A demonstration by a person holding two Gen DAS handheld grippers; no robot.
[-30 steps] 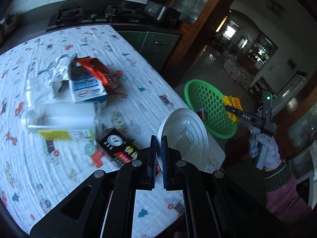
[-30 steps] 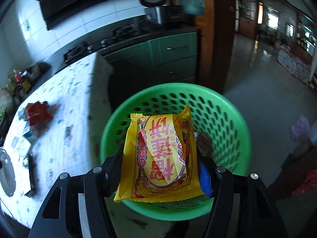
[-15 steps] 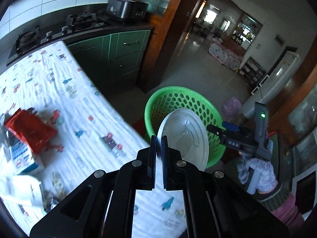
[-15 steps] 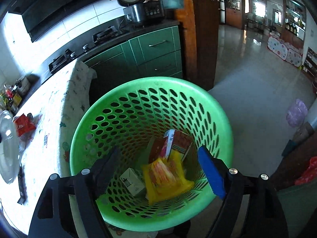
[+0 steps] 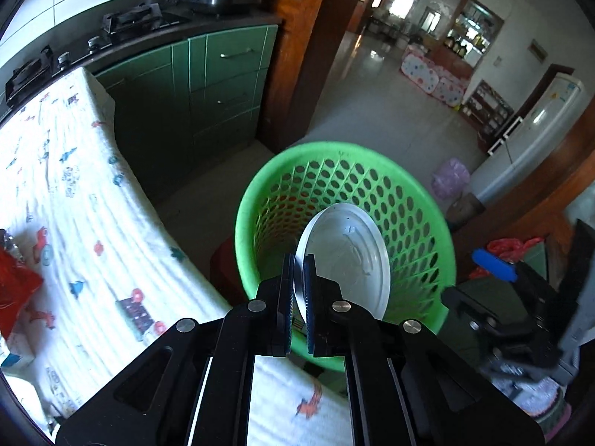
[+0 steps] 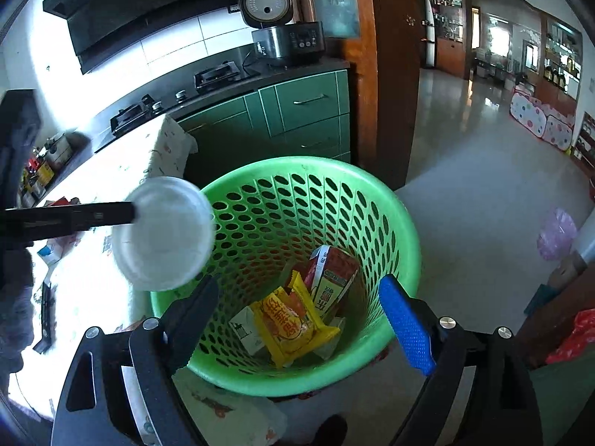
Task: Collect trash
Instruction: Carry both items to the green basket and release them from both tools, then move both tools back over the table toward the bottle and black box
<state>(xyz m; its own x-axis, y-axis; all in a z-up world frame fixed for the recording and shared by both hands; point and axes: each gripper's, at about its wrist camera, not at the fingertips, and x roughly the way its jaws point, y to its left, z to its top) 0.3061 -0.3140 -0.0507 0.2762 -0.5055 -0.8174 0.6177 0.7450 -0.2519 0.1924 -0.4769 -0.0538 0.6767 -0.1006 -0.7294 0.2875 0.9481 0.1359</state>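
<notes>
Since a second ago, the left tool point(image 5: 298, 264) has been swinging away from the worktop point(image 5: 74, 200) and over to the green basket point(image 5: 260, 186). It is pinching one white round lid point(image 5: 346, 256) by its edge, with its two fingers pressed tight on it. The yellow snack bag point(image 6: 293, 323) has left the right tool point(image 6: 297, 312) and is now lying at the bottom of the basket.

The right tool is spread wide and holding nothing. It is hanging right over the basket mouth.

The lid is standing on its edge, sticking out straight ahead of the left tool. The basket opening is lying just ahead of and below that tool. In the right wrist view the lid looks to be only partly over the near rim, so the left tool probably needs to go a little more forward before letting go. The left tool is the one that matters now, since it alone is carrying trash.

Inside the basket are one yellow snack bag, one red and white carton point(image 6: 331, 275) and one small white box point(image 6: 245, 330). A red wrapper point(image 5: 15, 290) is lying on the worktop, far off to the left tool's left.
</notes>
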